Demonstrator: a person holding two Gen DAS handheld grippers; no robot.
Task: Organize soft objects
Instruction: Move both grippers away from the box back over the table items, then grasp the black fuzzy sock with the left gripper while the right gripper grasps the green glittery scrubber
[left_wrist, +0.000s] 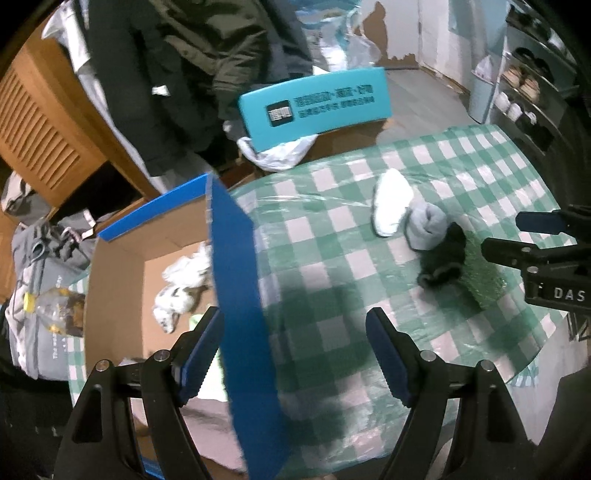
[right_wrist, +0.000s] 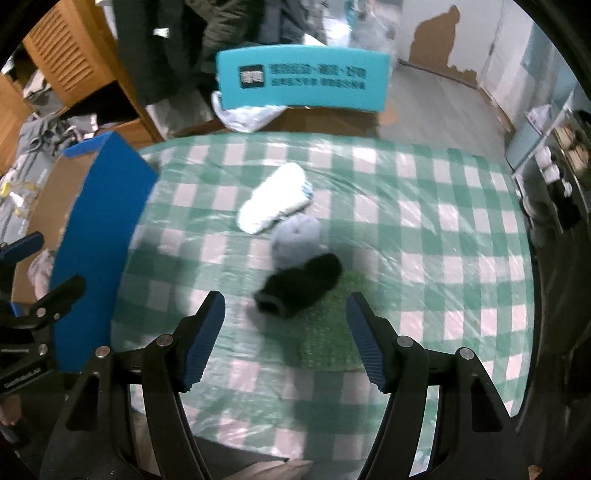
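Three rolled soft items lie together on the green checked tablecloth (right_wrist: 424, 221): a white one (right_wrist: 275, 203), a pale blue-grey one (right_wrist: 295, 236) and a black one (right_wrist: 299, 282). They also show in the left wrist view: white (left_wrist: 391, 203), grey (left_wrist: 424, 227), black (left_wrist: 441, 258). My right gripper (right_wrist: 286, 339) is open and empty, just short of the black roll. My left gripper (left_wrist: 295, 354) is open and empty, straddling the blue wall (left_wrist: 240, 295) of a cardboard box (left_wrist: 118, 266) that holds white cloth (left_wrist: 184, 284).
A teal chair back (right_wrist: 303, 79) stands at the table's far edge with a plastic bag (right_wrist: 247, 114) under it. Dark coats (left_wrist: 177, 74), a wooden cabinet (left_wrist: 48, 122) and grey bags (left_wrist: 40, 258) are at the left. Shelves with cups (left_wrist: 524, 99) stand at the right.
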